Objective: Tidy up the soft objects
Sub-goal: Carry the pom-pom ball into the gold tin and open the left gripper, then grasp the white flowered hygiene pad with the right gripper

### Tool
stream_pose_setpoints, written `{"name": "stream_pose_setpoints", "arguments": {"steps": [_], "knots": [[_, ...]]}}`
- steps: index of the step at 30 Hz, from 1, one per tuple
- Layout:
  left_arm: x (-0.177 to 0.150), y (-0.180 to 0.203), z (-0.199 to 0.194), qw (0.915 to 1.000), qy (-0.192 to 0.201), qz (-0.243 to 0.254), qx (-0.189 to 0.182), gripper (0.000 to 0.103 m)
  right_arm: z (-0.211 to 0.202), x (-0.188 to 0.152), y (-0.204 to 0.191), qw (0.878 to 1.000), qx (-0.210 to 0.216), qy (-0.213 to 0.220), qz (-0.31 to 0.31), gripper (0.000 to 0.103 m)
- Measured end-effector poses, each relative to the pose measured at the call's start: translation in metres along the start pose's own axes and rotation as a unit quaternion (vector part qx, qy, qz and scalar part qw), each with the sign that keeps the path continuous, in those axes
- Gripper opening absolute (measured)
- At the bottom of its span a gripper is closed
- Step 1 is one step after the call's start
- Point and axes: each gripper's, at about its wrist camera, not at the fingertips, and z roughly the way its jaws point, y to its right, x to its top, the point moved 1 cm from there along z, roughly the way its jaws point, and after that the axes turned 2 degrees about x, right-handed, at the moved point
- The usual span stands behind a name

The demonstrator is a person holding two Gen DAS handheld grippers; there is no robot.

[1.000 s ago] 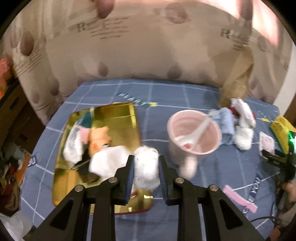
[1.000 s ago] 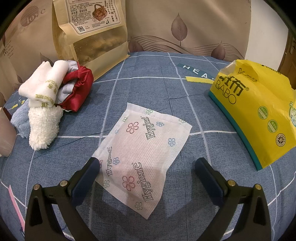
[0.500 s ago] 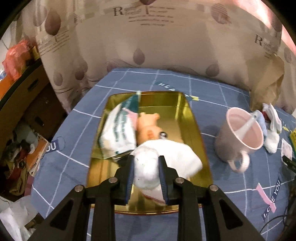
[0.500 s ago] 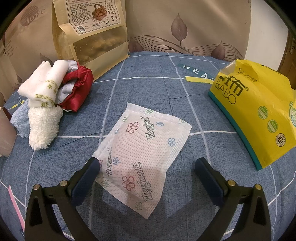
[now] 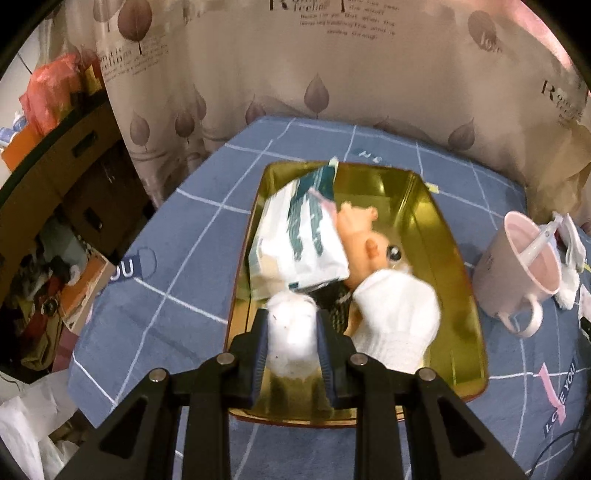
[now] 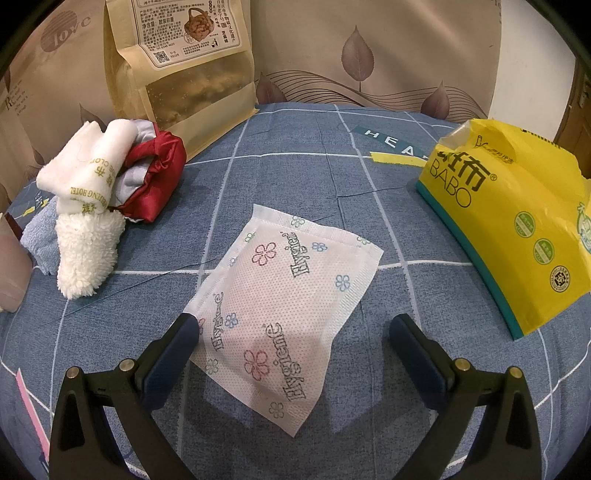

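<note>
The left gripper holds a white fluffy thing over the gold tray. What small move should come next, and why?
Probably lower a little and open. The left gripper is shut on the white fluffy piece, already above the gold tray, where a tissue pack and a white sock lie; bare tray floor shows just beneath it.

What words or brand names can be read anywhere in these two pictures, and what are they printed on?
"Hygiene": white flowered packet.
"BABO": yellow bag.
"HOTEL": rolled white towel.
"love": curtain.
"LOVE YOU": blue checked cloth.
Brown pouch label: too small to read.
Curtain print in the left view: blurred.
</note>
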Motion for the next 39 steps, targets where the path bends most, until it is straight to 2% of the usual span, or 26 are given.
{"name": "stream_pose_setpoints", "arguments": {"steps": [5,8,11,15,16,19,25,28,34,39], "knots": [[-0.005,-0.008,0.013,0.9997,-0.021,-0.015,-0.003,0.029,0.0,0.0,0.0,1.0,0.0,0.0,0.0,0.103],[-0.006,-0.012,0.015,0.9994,-0.023,-0.023,-0.012,0.03,0.0,0.0,0.0,1.0,0.0,0.0,0.0,0.103],[-0.007,-0.012,0.015,0.9992,-0.022,-0.025,-0.023,0.035,0.0,0.0,0.0,1.0,-0.001,0.0,0.0,0.103],[-0.006,-0.01,0.01,0.999,-0.011,-0.022,-0.037,0.057,0.0,0.0,0.0,1.0,0.0,0.0,0.001,0.103],[-0.005,-0.011,0.007,0.999,-0.007,-0.022,-0.038,0.058,0.0,0.0,0.0,1.0,0.0,0.0,0.0,0.103],[-0.005,-0.014,0.001,0.9984,0.003,-0.031,-0.047,0.059,0.0,0.0,0.001,1.0,0.0,-0.001,0.001,0.103],[-0.004,-0.019,-0.015,0.9977,0.029,-0.048,-0.036,0.059,0.0,0.001,-0.001,1.0,-0.002,-0.001,0.002,0.103],[-0.005,-0.023,-0.019,0.9966,0.034,-0.06,-0.045,0.059,-0.001,0.003,0.001,1.0,0.002,-0.007,0.021,0.103],[-0.005,-0.027,-0.021,0.9961,0.036,-0.064,-0.048,0.059,0.001,0.008,0.0,0.998,-0.01,-0.028,0.059,0.103],[-0.005,-0.026,-0.028,0.9954,0.048,-0.067,-0.048,0.059,0.006,0.014,-0.014,0.997,-0.038,-0.042,0.056,0.103]]}}
